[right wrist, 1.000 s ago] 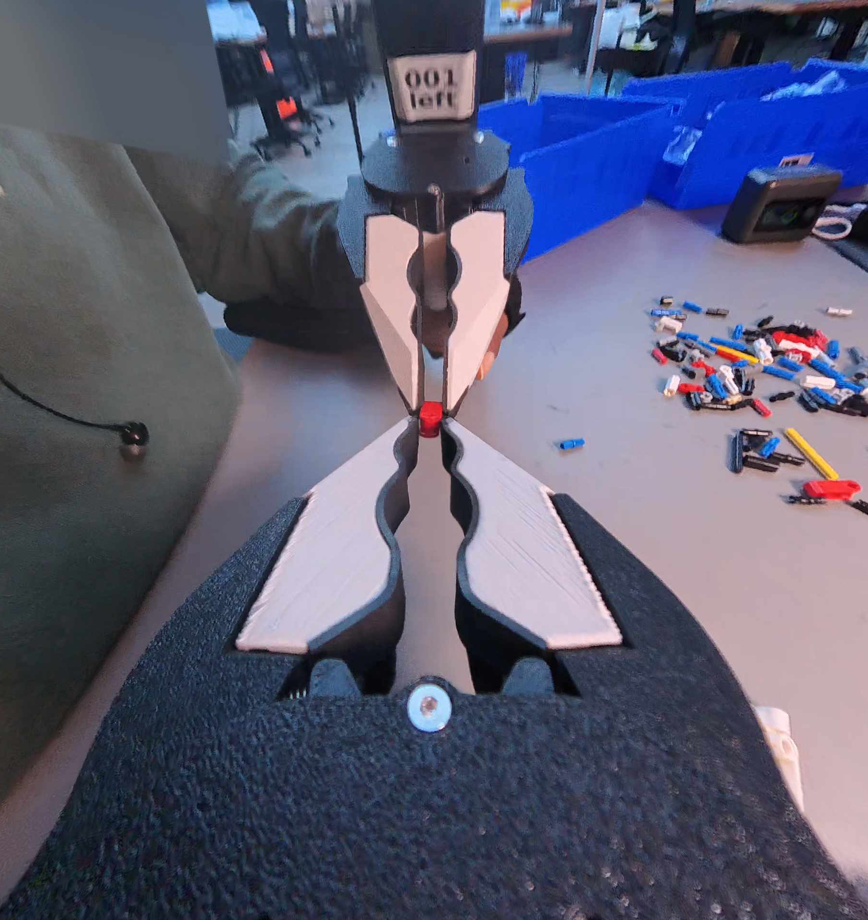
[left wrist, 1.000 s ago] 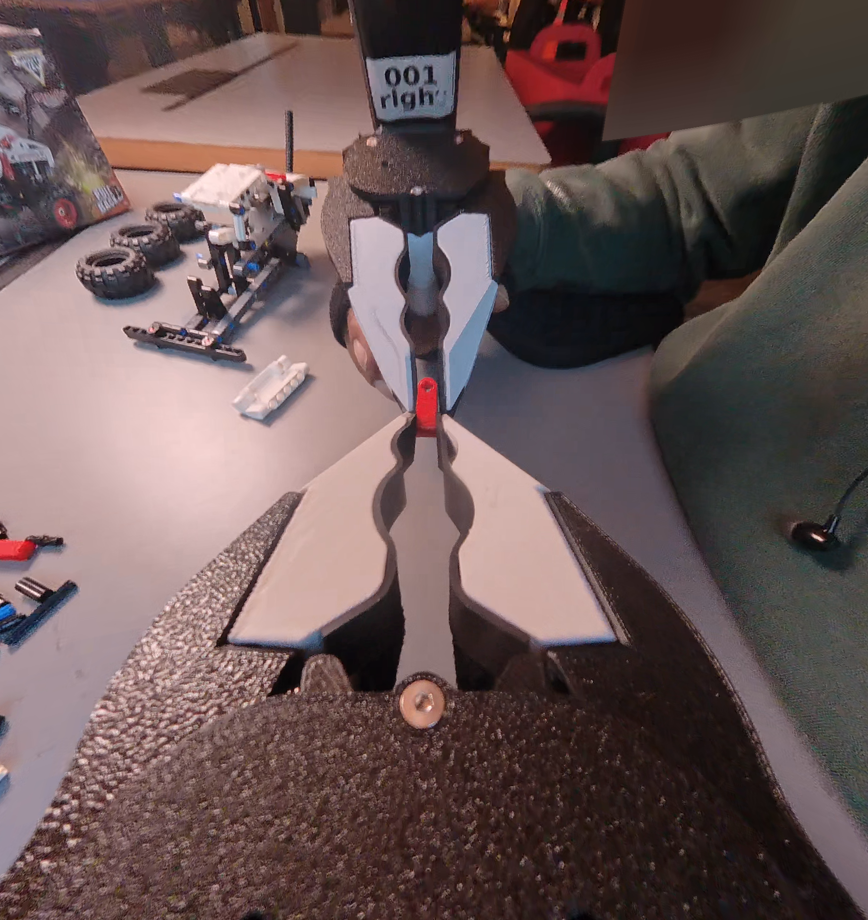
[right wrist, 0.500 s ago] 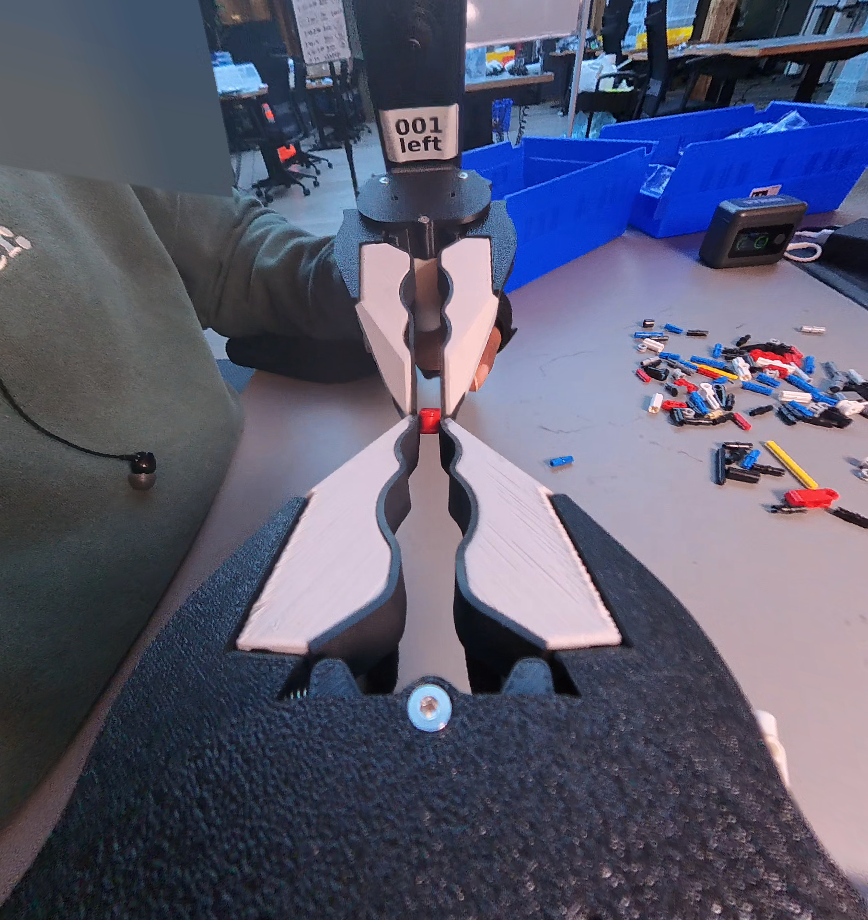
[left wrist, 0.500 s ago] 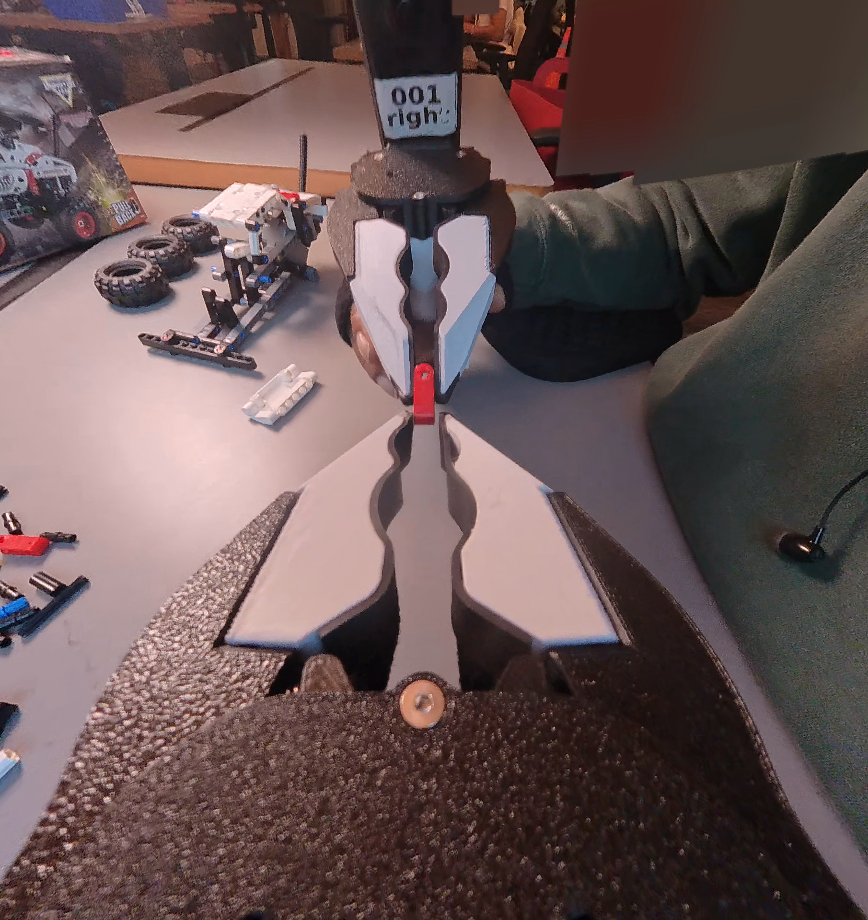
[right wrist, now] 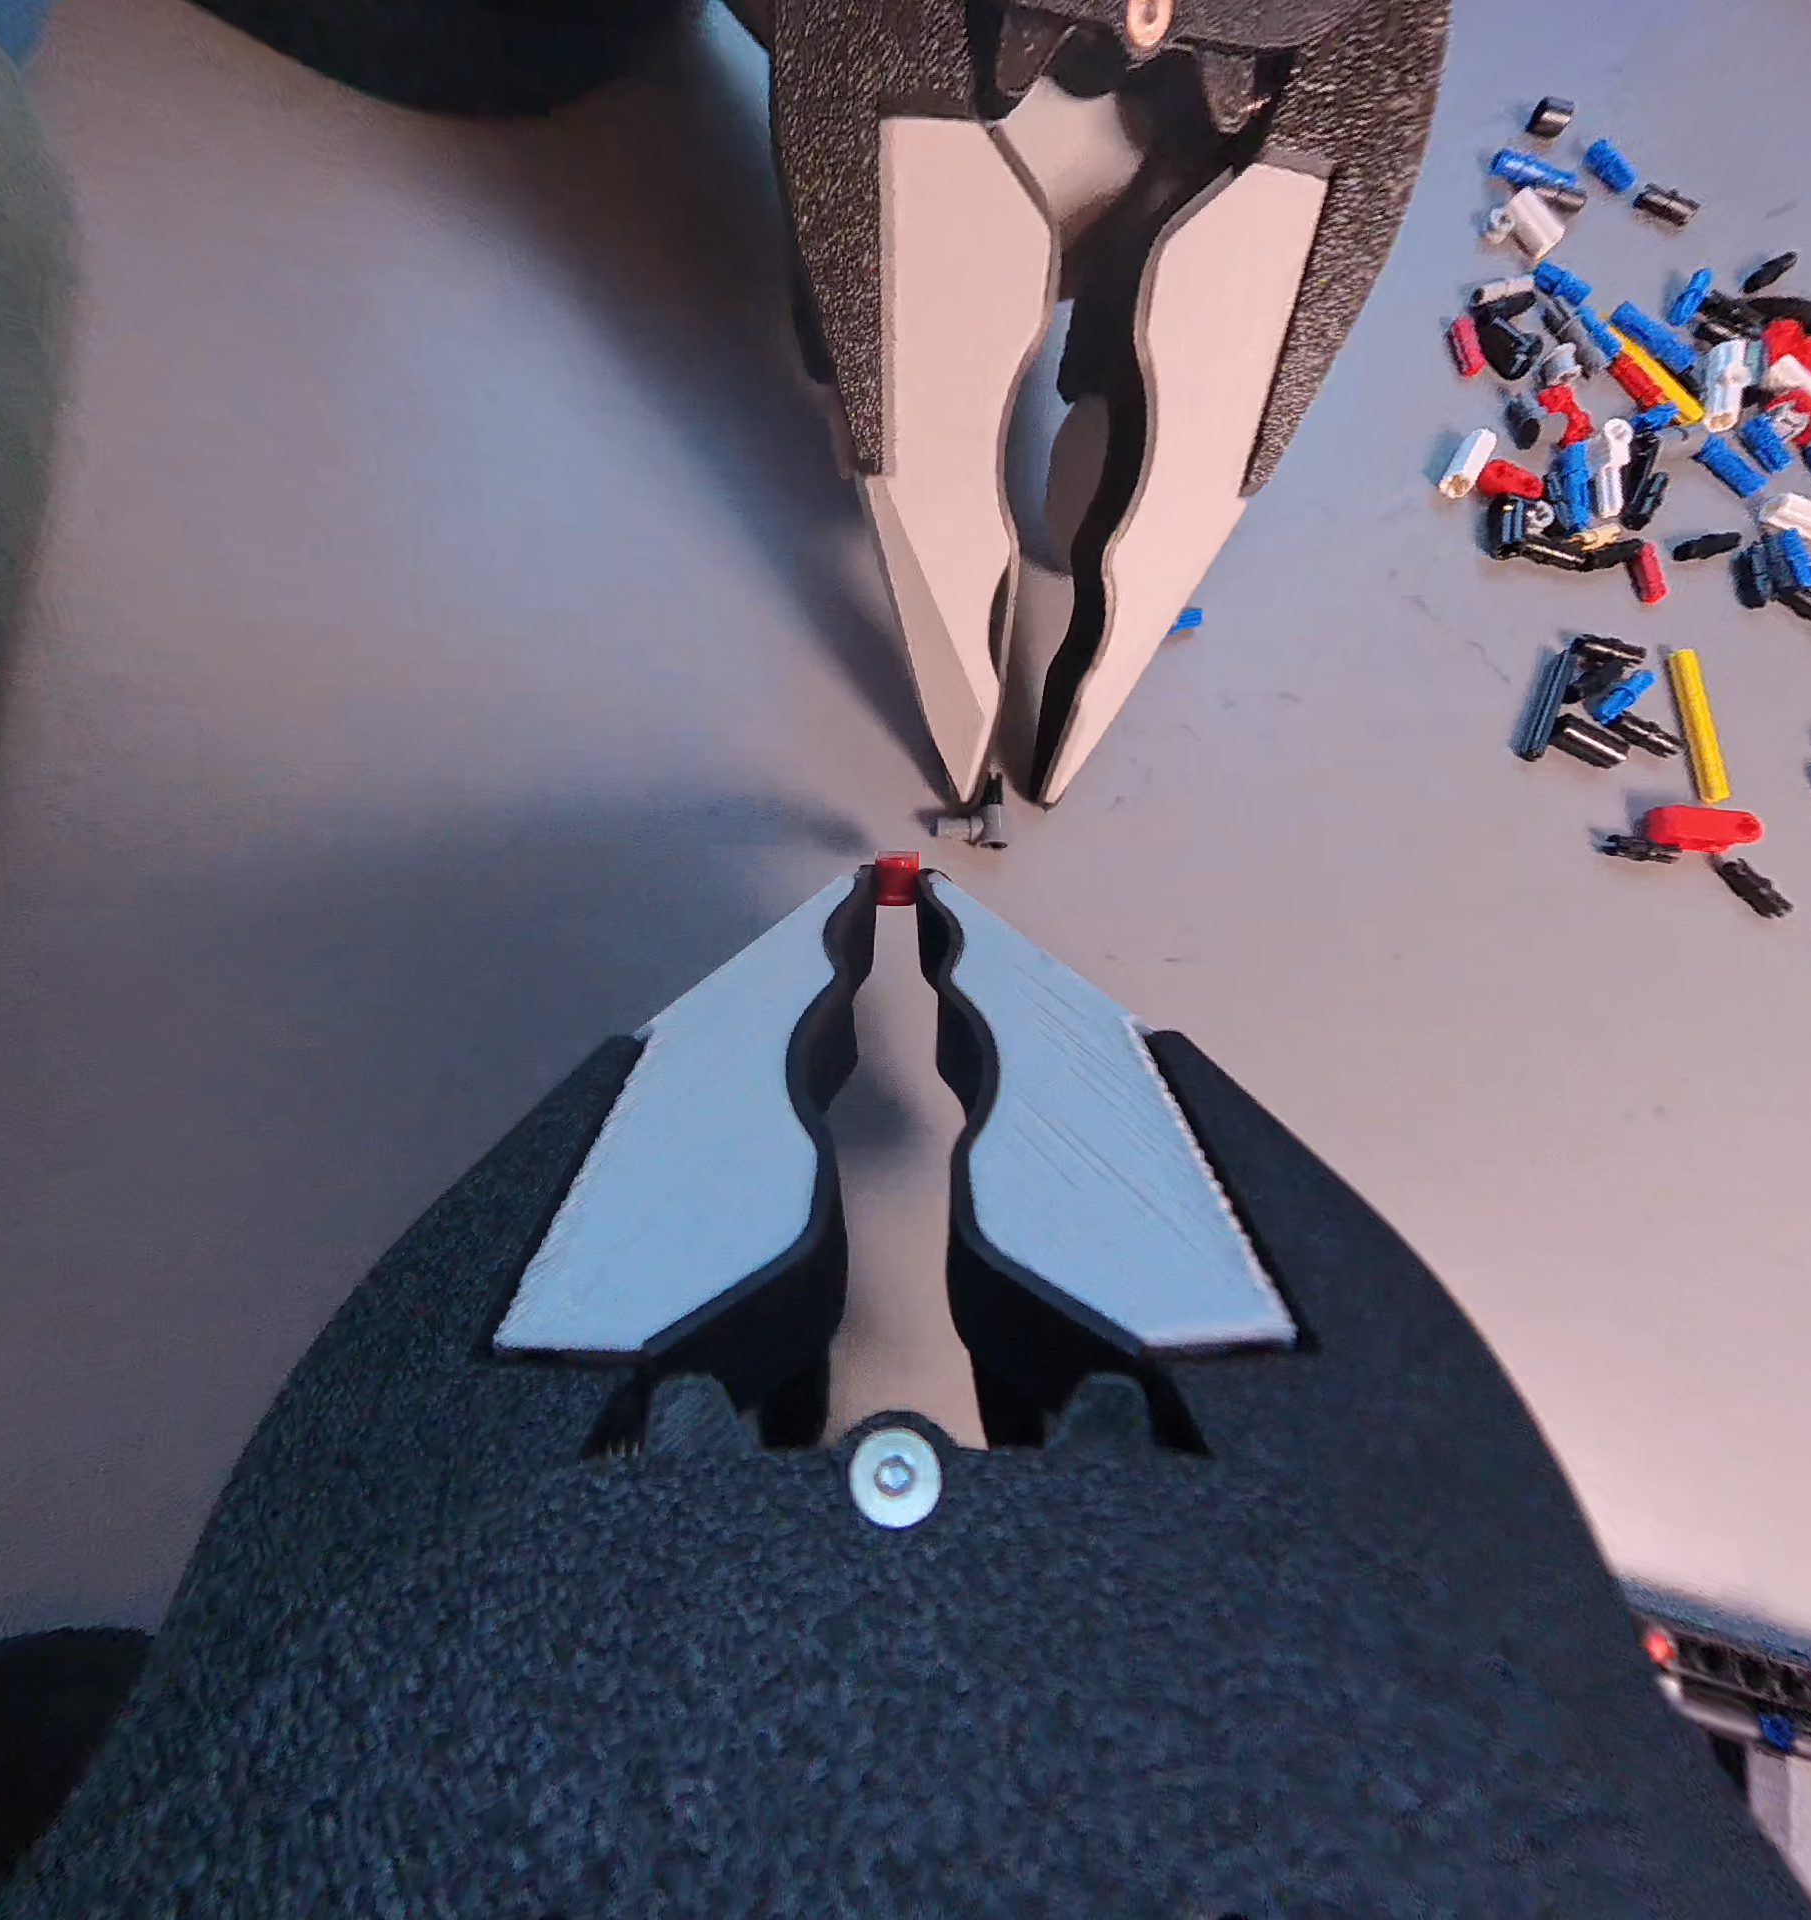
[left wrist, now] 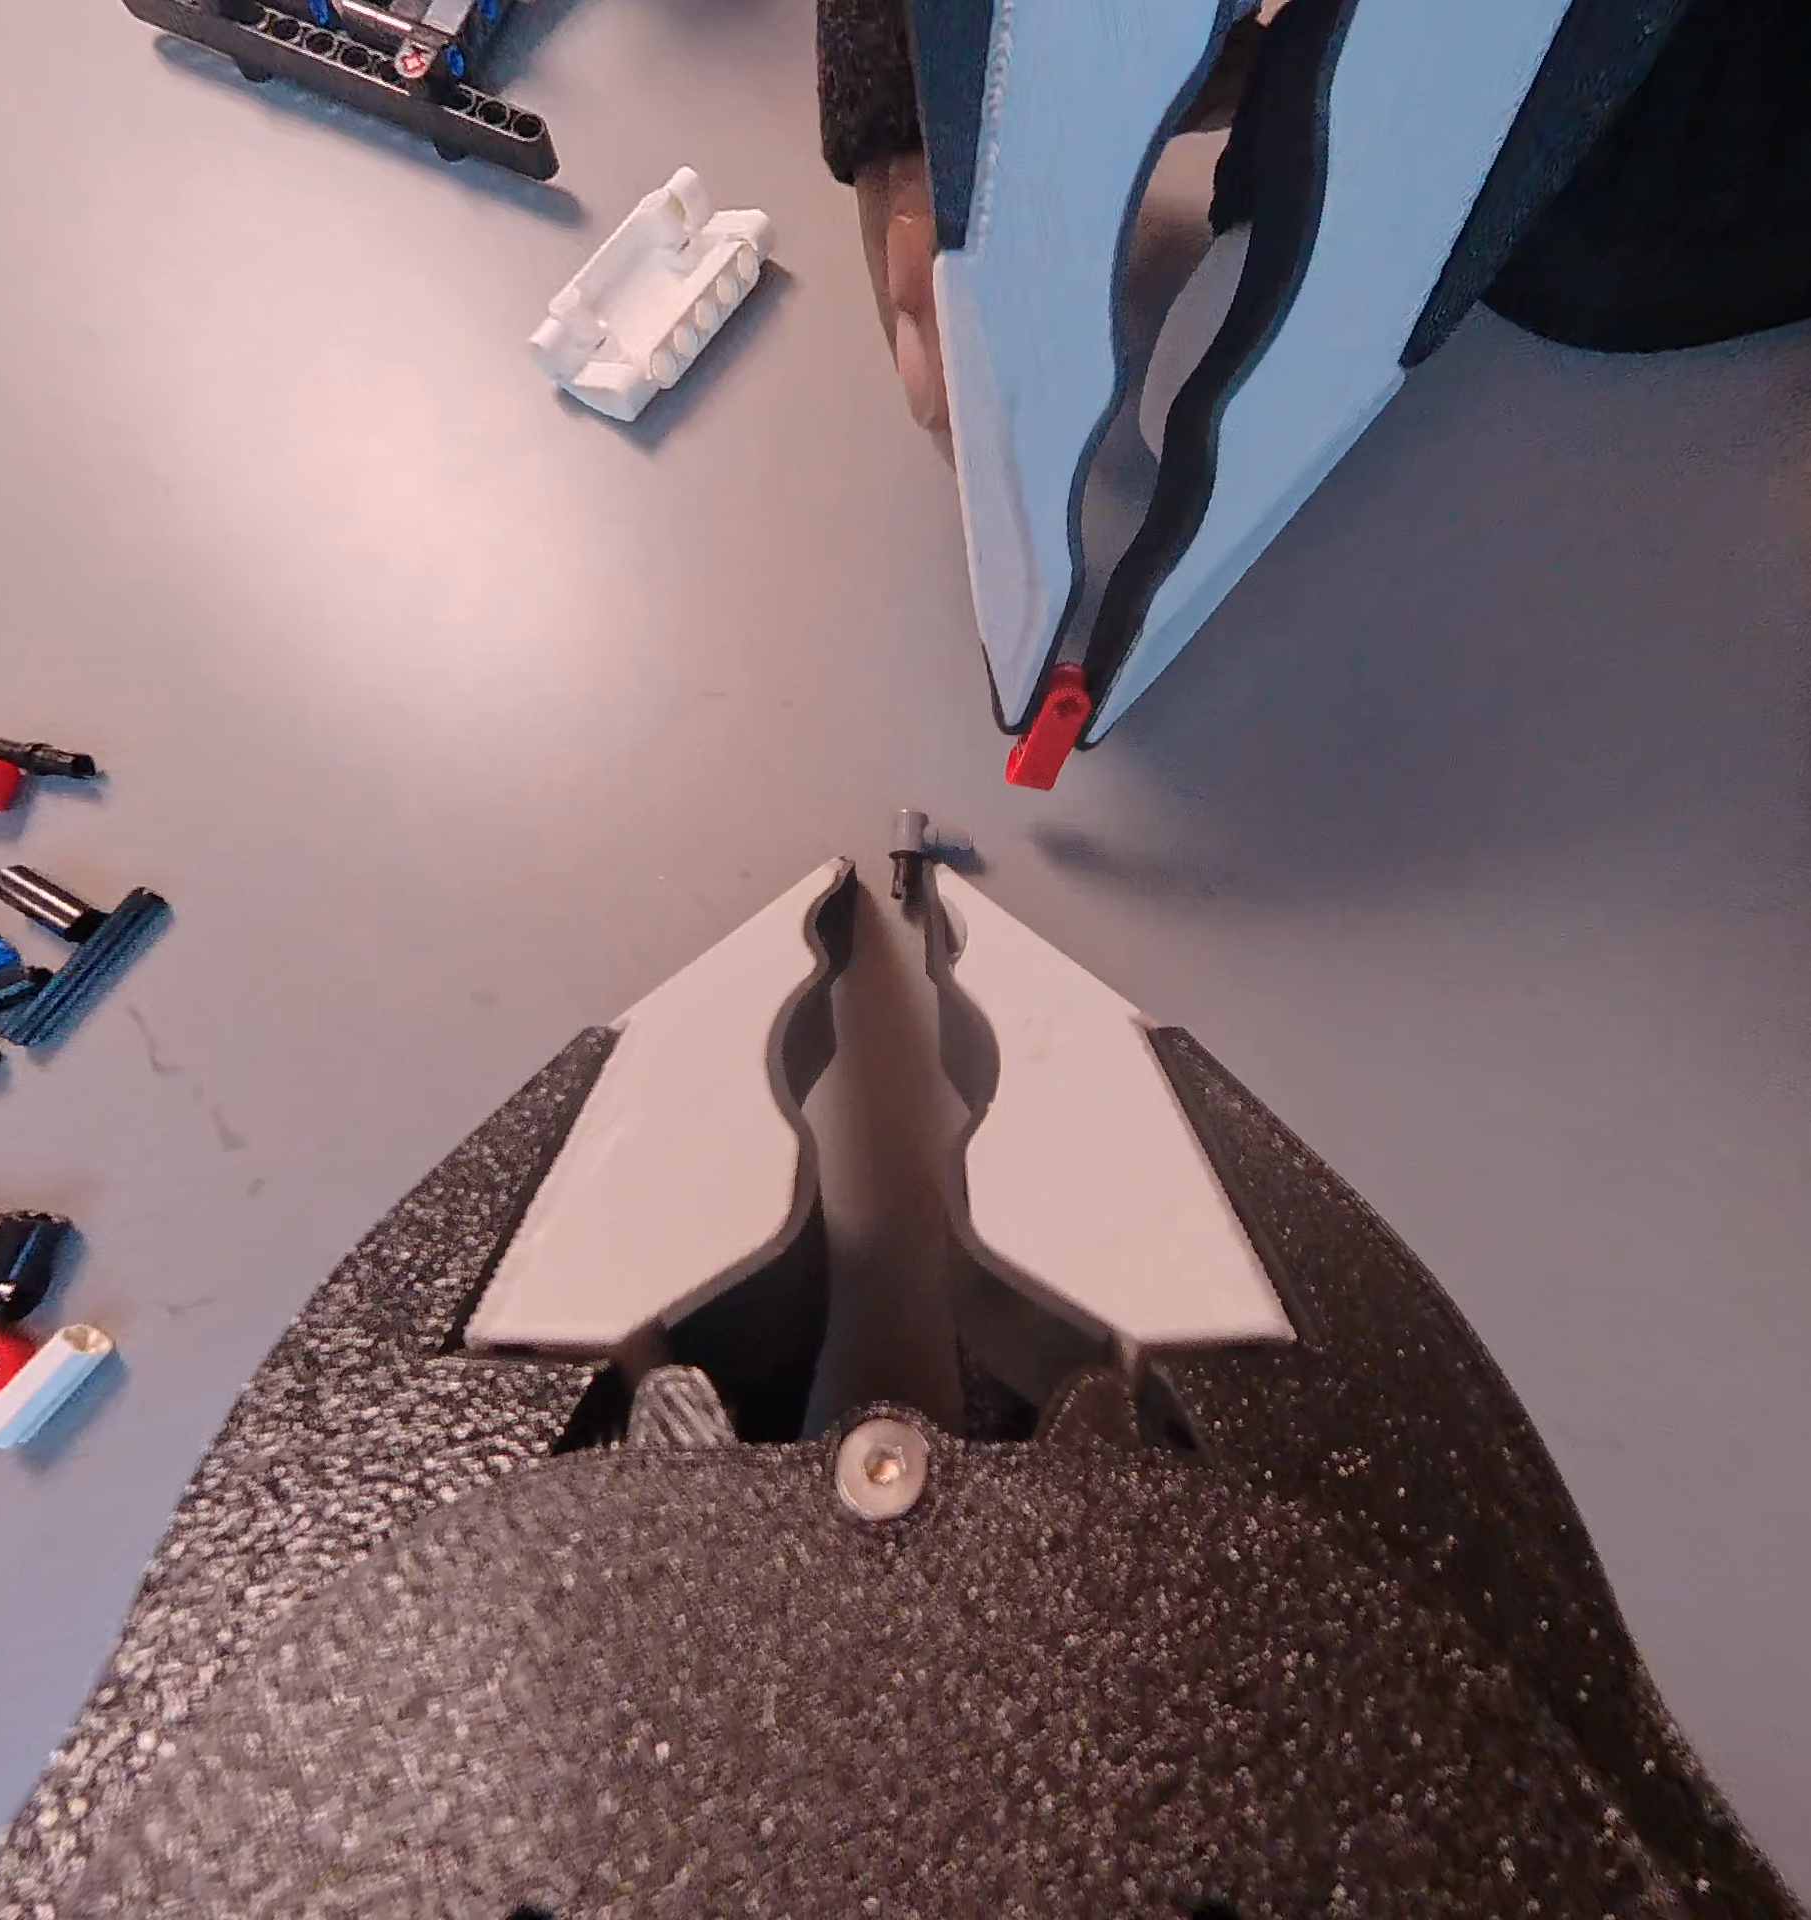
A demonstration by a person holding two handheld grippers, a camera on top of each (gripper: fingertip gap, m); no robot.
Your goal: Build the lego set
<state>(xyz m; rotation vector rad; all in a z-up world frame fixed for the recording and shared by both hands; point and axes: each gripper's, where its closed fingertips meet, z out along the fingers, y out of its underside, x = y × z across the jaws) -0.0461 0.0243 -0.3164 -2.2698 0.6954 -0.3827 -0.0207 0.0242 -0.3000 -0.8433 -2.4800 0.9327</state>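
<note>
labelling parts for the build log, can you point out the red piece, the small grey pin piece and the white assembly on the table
red piece (left wrist: pixel 1053 720), left wrist view, its round holed end.
small grey pin piece (left wrist: pixel 909 831), left wrist view, its grey head.
white assembly (left wrist: pixel 662 296), left wrist view, its top face.

I see: grey table (left wrist: pixel 361 582); on it, white part (left wrist: pixel 657 296), black beam (left wrist: pixel 361 78), loose pieces (right wrist: pixel 1690 416), grey pin (left wrist: pixel 916 836).

Right gripper (right wrist: pixel 893 883) clamped, left gripper (left wrist: pixel 888 883) slightly parted, tips facing.
</note>
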